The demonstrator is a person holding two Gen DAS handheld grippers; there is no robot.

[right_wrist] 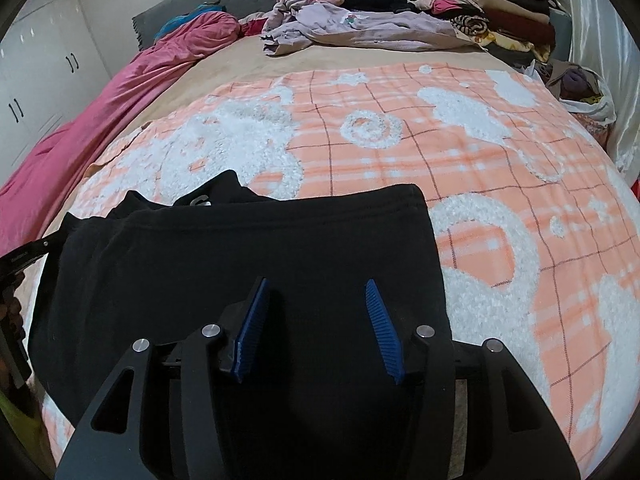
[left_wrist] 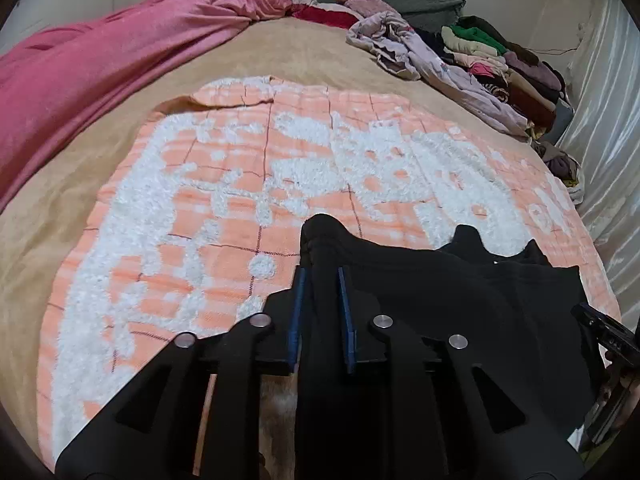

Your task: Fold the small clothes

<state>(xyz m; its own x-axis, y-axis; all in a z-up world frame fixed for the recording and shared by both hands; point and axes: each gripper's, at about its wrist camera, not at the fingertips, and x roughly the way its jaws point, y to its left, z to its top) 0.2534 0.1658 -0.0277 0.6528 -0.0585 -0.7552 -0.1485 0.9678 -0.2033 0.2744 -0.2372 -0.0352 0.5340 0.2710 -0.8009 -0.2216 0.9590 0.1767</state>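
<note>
A black garment (left_wrist: 440, 280) lies on an orange-and-white checked blanket (left_wrist: 200, 200) at the near side of the bed. In the left wrist view my left gripper (left_wrist: 320, 270) is shut on a bunched edge of the garment, and a ridge of black cloth rises between its blue pads. In the right wrist view the black garment (right_wrist: 240, 240) is spread flat, its far edge straight. My right gripper (right_wrist: 316, 280) stands open over it, blue pads wide apart and not pressing the cloth. Part of the other gripper (right_wrist: 24, 258) shows at the far left.
A pink duvet (left_wrist: 100, 72) runs along the left of the bed. A crumpled lilac garment (right_wrist: 352, 24) and a stack of folded clothes (right_wrist: 480, 0) sit at the far right. A shiny white curtain (left_wrist: 600, 120) hangs along the right side, and white cupboards (right_wrist: 40, 72) stand on the left.
</note>
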